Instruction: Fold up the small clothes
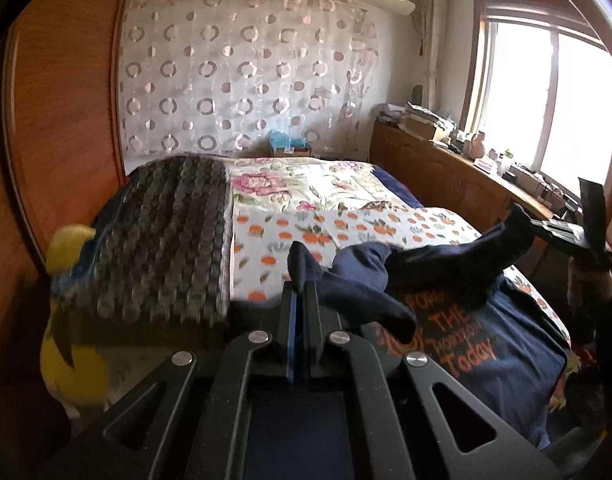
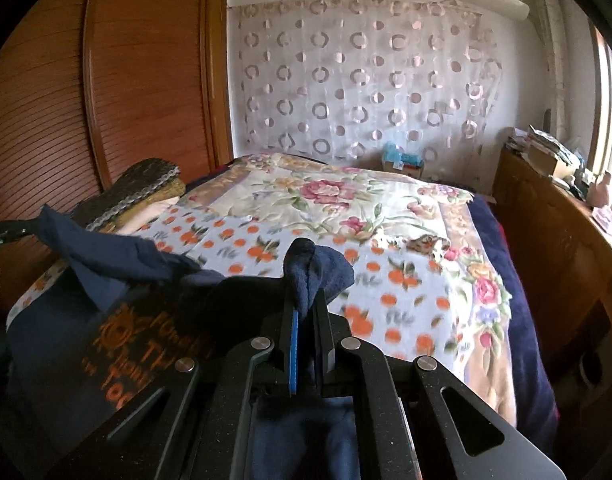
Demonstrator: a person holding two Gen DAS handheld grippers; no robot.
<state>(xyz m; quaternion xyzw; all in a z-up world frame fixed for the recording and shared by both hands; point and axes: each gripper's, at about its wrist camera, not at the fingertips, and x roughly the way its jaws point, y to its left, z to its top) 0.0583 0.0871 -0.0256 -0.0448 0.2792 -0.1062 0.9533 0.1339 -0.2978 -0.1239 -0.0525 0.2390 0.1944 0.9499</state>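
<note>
- The shirt (image 1: 485, 344), navy with orange lettering, lies partly on the near end of the bed (image 1: 345, 200), over the orange-print sheet (image 2: 385, 280).
- The left gripper (image 1: 300, 280) is clamped on a bunched bit of the shirt's edge; a tuft of navy cloth sticks up past its closed jaws.
- The right gripper (image 2: 306, 296) is likewise closed on a fold of navy cloth, which bulges out above its jaws.
- In the left view the right gripper shows at the far right, with cloth stretched up to it from the body of the shirt.
- Between the two grips the cloth is lifted off the bed and hangs in loose, rumpled folds; the printed part rests on the sheet.
- Judgement: the fold is at an early stage. Both ends of one edge are gripped and raised, but no neat crease shows yet and the shirt is not squared up.
- Left to do, as I judge it: carry the held edge over, lay it flat, and make the further folds.
- A grey blanket (image 1: 166, 240) sits folded at the bed's left side; no other folded clothes can be made out.
</note>
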